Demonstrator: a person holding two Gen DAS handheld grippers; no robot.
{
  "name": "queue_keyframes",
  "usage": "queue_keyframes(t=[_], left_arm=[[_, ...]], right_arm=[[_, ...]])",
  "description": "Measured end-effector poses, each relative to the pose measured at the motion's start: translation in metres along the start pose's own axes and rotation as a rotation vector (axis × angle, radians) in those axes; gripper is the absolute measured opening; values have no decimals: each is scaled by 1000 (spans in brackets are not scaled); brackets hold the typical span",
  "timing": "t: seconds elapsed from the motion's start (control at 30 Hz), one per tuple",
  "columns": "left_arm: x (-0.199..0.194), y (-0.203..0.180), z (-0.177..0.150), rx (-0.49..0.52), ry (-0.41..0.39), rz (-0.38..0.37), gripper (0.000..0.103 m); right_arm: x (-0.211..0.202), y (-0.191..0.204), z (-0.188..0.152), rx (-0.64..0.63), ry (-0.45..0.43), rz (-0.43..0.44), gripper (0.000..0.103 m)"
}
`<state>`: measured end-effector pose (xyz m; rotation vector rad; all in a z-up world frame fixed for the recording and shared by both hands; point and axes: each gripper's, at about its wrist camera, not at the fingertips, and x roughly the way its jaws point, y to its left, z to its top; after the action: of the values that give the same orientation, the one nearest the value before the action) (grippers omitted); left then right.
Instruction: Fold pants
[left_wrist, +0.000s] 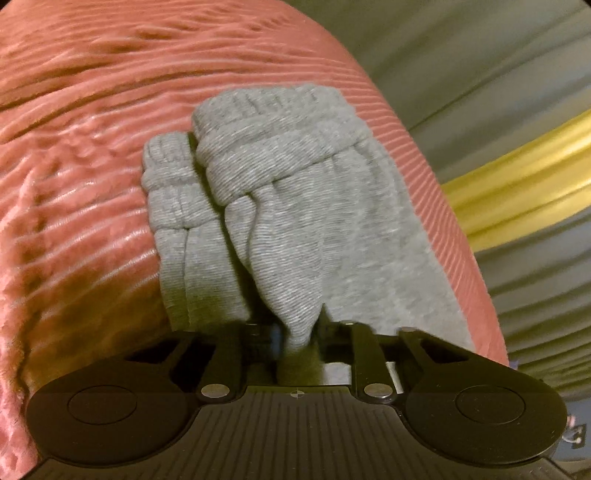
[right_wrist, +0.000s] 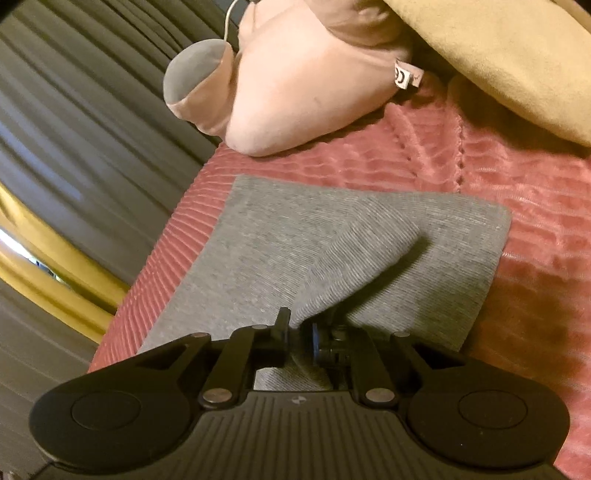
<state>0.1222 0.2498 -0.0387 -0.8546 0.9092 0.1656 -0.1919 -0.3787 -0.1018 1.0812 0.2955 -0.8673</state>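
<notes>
Lying folded near the edge of the ribbed pink bedspread (left_wrist: 74, 184), the grey knit sweatpants (left_wrist: 295, 221) are pinched by both tools: the left gripper (left_wrist: 299, 332) and the right gripper (right_wrist: 297, 328) each clamp a raised fold of cloth.

text: "CE" mark, partly readable | on: white tag (right_wrist: 404, 75) of pink plush cushion (right_wrist: 310, 85)

The pants (left_wrist: 295, 206) lie folded on the blanket (left_wrist: 74, 166), near its edge, cuffs stacked at their far end in the left view. In the right view a pillow (right_wrist: 303, 85) rests behind them, another cushion (right_wrist: 517, 55) to its right.
</notes>
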Motion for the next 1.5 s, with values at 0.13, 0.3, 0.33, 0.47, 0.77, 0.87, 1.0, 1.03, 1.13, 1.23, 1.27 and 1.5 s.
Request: queue_keyframes(t=[0.13, 0.3, 0.33, 0.47, 0.77, 0.87, 1.0, 1.03, 1.13, 1.23, 1.27, 1.5], left_arm=[[-25, -6, 9, 4, -37, -86, 11], [-60, -10, 6, 110, -59, -143, 11], [-61, -6, 4, 119, -52, -135, 11], [-28, 28, 1, 69, 72, 17, 15], [-85, 11, 5, 157, -131, 192, 61], [-107, -23, -8, 294, -270, 230, 67], [-100, -73, -37, 499, -279, 82, 91], [-92, -80, -44, 539, -251, 55, 93], [-47, -92, -56, 641, -113, 64, 93], [-9, -72, -40, 532, 64, 202, 84], [-1, -58, -30, 439, 97, 180, 82], [-17, -19, -4, 235, 19, 101, 60]], right_arm=[[-24, 7, 14, 26, -49, 55, 3], [-69, 10, 32, -22, -164, 102, 3], [-73, 8, 31, -33, -176, 91, 3], [-58, -5, 16, -144, -129, -41, 3], [-63, 12, 3, -313, -206, -364, 28], [-80, 34, 1, -321, -252, -275, 35], [-80, 71, -24, -337, -161, -55, 50], [-74, 76, -32, -333, -111, -2, 55], [-39, 79, -57, -250, 133, 153, 62], [-3, 58, -73, -142, 314, 171, 80], [-5, 53, -70, -109, 299, 199, 82], [-11, 32, -60, -8, 278, 244, 84]])
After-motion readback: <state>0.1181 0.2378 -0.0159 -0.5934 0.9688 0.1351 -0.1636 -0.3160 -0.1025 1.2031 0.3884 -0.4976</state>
